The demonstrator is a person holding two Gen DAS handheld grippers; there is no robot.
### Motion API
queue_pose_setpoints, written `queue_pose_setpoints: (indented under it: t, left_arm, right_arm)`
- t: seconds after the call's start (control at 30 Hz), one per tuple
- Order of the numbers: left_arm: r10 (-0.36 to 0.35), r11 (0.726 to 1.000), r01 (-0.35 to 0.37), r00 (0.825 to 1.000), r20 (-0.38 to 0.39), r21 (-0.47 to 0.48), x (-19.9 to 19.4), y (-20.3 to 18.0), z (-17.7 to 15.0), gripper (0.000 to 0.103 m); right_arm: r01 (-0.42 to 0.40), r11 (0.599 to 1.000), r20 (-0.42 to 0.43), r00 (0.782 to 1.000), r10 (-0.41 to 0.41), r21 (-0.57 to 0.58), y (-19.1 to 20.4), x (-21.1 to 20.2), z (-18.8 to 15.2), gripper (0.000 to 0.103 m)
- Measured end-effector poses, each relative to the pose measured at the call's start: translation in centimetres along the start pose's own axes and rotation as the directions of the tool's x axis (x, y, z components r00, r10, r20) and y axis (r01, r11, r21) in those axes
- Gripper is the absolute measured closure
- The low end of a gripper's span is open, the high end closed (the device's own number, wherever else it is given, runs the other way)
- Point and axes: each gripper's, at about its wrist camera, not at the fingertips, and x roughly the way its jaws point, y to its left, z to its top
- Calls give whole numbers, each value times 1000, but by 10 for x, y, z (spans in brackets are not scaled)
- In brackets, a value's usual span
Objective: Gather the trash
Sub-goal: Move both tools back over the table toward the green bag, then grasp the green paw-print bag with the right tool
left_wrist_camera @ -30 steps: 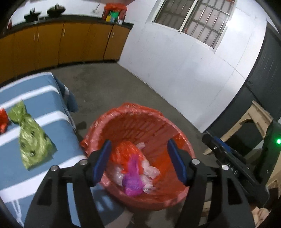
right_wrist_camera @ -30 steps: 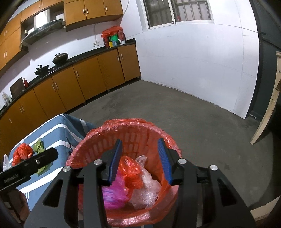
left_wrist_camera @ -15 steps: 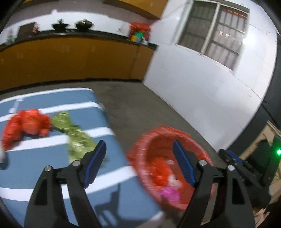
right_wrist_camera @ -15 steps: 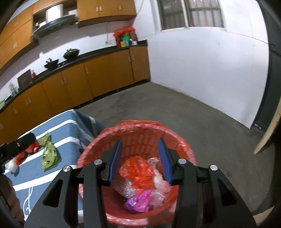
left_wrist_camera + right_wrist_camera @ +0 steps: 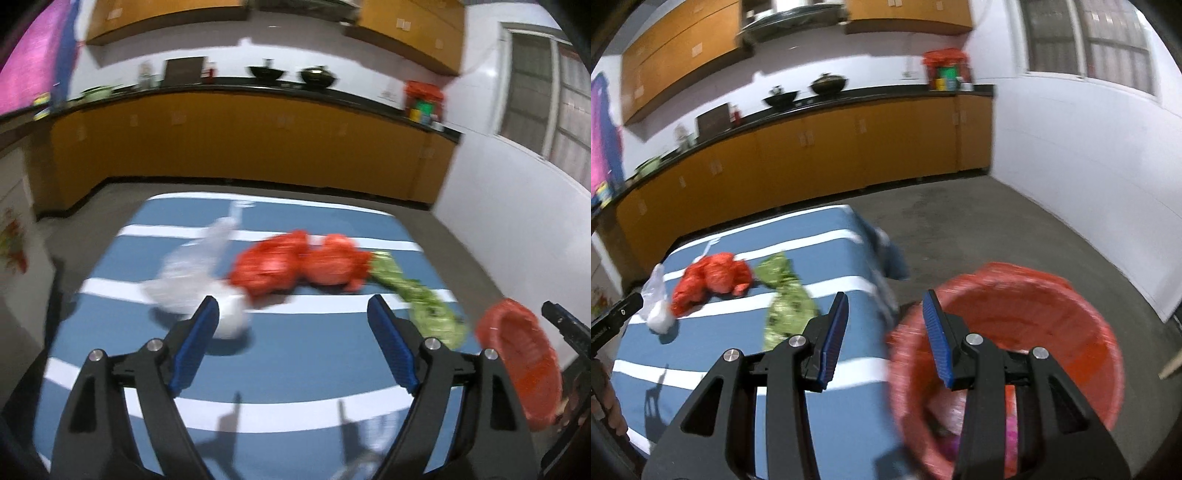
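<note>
Crumpled red bags (image 5: 295,264), a clear bag (image 5: 199,280) and a green wrapper (image 5: 424,302) lie on the striped table (image 5: 295,332) just ahead of your left gripper (image 5: 291,339), its jaws opening, empty. Your right gripper (image 5: 884,332), also opening and empty, points between table and red bin (image 5: 1052,314).

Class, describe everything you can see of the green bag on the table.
The green bag is crumpled thin plastic, light green with darker speckles, lying flat and long on the blue-and-white striped tablecloth near the table's edge by the bin. Its narrow far end meets the red bag; whether they touch is unclear. Nothing grips it, and blur hides finer detail.
</note>
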Motion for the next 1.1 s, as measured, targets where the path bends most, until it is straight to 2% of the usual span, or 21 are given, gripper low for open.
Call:
queue_pose_setpoints:
  t: [0.07,0.23,0.33,0.43,0.7,0.97,1.03,1.1]
  left_arm:
    - [35,999,-35,999,-3,-33,1,23,0,21]
    - [84,993,-85,996,-10,-80,2,59,-5,19]
    - [102,990,-103,995,-7,-94,1,72,-8,18]
    - [106,988,-107,994,-14,-110,5,84,-10,17]
    - [102,988,-105,994,-30,-114,15,94,-11,17]
    - [83,991,-87,996,-42,-102,25,92,-12,17]
    - [79,992,-83,996,-44,-96,27,89,-12,17]
    - [75,992,-79,996,-49,-94,30,87,-11,17]
  right_arm:
    - [-26,999,-6,1000,26,-24,19,12,3,49]
    - [-94,992,-61,994,89,-79,62,55,9,49]
    - [-110,988,-108,989,99,-109,83,85,11,49]
    - [-98,983,-147,986,75,-152,99,114,11,49]
    - [-63,984,-236,971,23,-164,102,156,8,49]
    - [-90,982,-299,953,36,-166,102,162,3,50]
    - [-92,981,-301,953,37,-171,104,163,3,53]
    - [-95,980,-303,952,39,-173,106,161,2,62]
